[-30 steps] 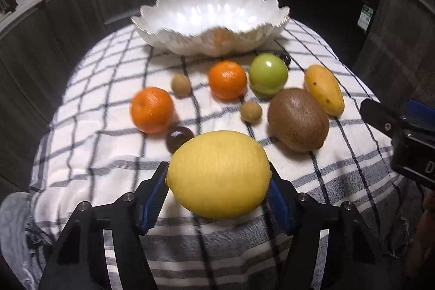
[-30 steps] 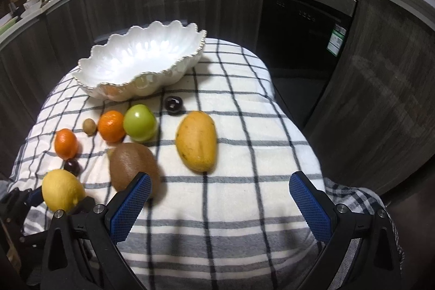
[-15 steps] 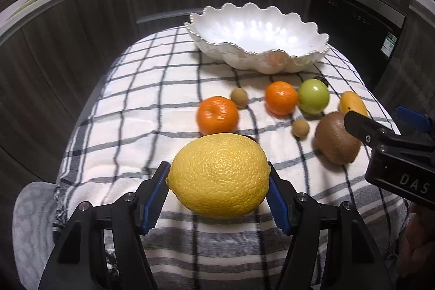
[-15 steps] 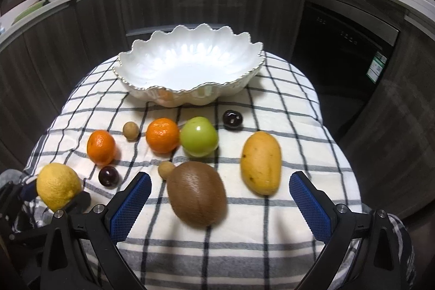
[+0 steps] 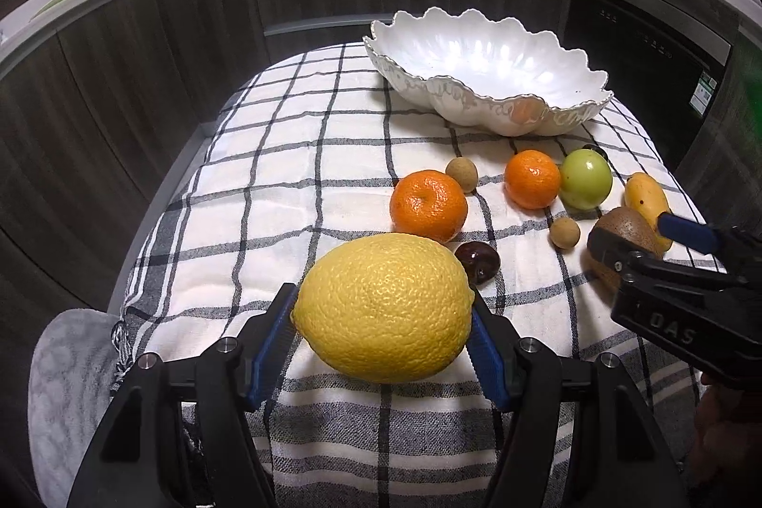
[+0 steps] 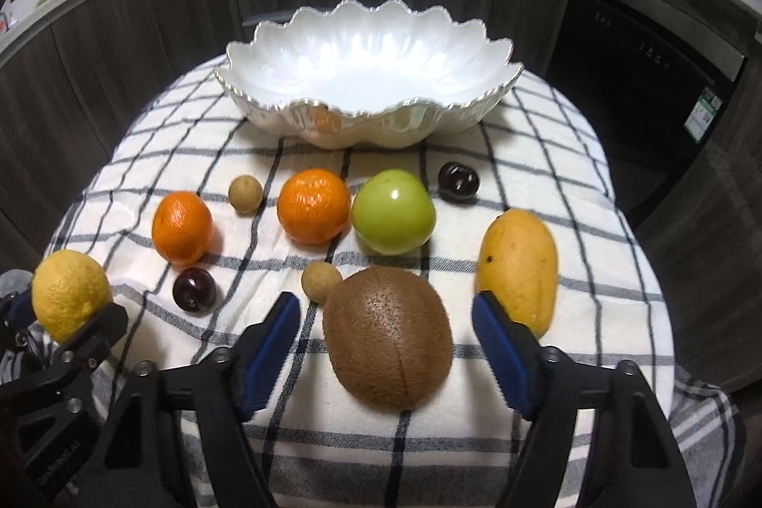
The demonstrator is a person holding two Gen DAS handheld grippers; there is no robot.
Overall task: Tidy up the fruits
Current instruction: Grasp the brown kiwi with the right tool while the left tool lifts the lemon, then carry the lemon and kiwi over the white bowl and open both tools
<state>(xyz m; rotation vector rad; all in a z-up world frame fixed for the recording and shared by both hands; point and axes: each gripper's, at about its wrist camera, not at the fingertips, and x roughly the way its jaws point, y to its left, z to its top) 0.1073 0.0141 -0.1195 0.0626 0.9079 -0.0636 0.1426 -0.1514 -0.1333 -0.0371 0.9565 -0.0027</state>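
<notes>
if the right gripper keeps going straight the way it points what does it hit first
Most likely the kiwi: it lies between the closing jaws of the right gripper, pads not yet touching it. Depth is hard to judge.

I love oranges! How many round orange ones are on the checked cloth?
2. One round orange fruit lies left, near a dark cherry. The other round orange fruit sits beside the green apple, before the white scalloped bowl. None looks hidden.

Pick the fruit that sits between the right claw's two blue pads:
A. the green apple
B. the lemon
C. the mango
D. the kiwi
D: the right wrist view shows the kiwi between the pads of the right claw, which is closing with gaps left on both sides.
</notes>
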